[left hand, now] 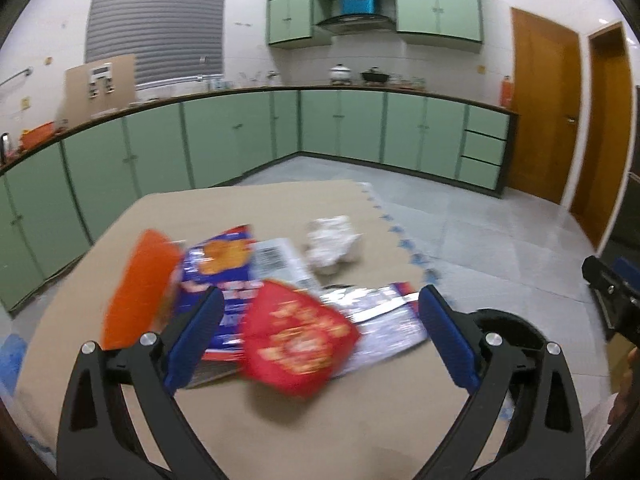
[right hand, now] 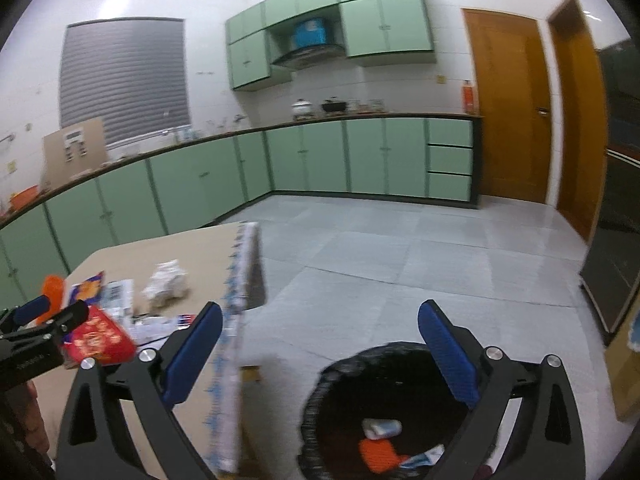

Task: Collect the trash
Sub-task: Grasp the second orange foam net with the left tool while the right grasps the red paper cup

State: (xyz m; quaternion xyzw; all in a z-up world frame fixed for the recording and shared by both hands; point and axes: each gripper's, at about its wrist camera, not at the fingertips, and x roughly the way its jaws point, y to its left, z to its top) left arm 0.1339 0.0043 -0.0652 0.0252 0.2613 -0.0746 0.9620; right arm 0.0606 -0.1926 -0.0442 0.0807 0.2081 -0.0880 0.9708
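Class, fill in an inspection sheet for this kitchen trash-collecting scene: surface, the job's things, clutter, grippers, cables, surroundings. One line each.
Surface: table covered in brown card, patterned edge on its right side.
Job's things: red packet, orange wrapper, blue snack bag, silver wrapper and crumpled white paper lie on the table; black-lined bin on the floor beside it already holds some trash.
Clutter: nothing seen beyond the trash.
Grippers: left gripper open above the red packet; right gripper open and empty above the bin.
Cables: nothing seen.
Surroundings: green cabinets, wooden doors, tiled floor.
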